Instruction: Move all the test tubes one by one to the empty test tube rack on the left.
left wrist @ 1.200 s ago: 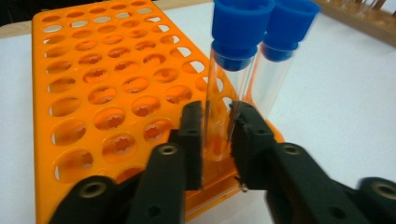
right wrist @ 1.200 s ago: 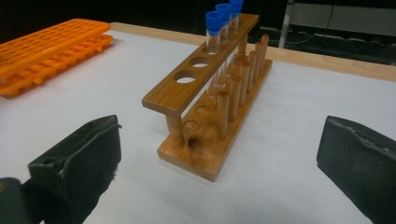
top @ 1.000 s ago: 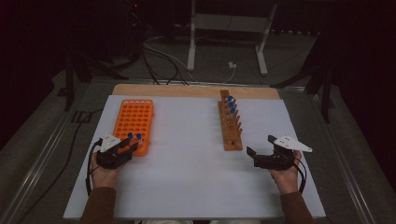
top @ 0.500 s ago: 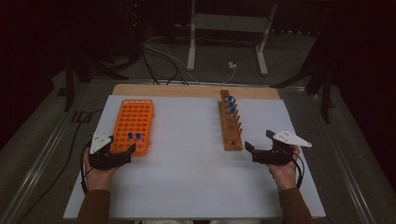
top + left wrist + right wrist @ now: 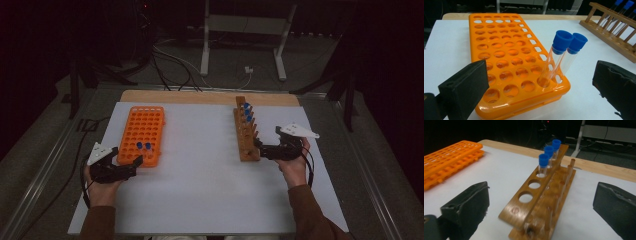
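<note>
An orange rack [image 5: 142, 132] lies on the white sheet at the left, with two blue-capped tubes [image 5: 143, 146] upright in its near right corner. My left gripper [image 5: 125, 161] sits just in front of that corner, open, its jaws having just been opening. In the left gripper view the two tubes [image 5: 560, 50] stand free ahead of my gripper [image 5: 540, 87], touching neither pad. A wooden rack [image 5: 246, 135] holds three blue-capped tubes [image 5: 246, 112] in its far holes. My right gripper [image 5: 265, 150] is open at the rack's near end, as the right gripper view [image 5: 541, 205] confirms.
The white sheet [image 5: 200, 190] covers the table, with a wooden board edge [image 5: 200, 96] at the back. The wooden rack's [image 5: 534, 195] three near holes are vacant. A metal stand and cables lie on the dark floor beyond the table.
My left gripper opened and drew back a little from the orange rack, leaving a tube standing there. My right gripper moved forward and left, up to the wooden rack's near end.
</note>
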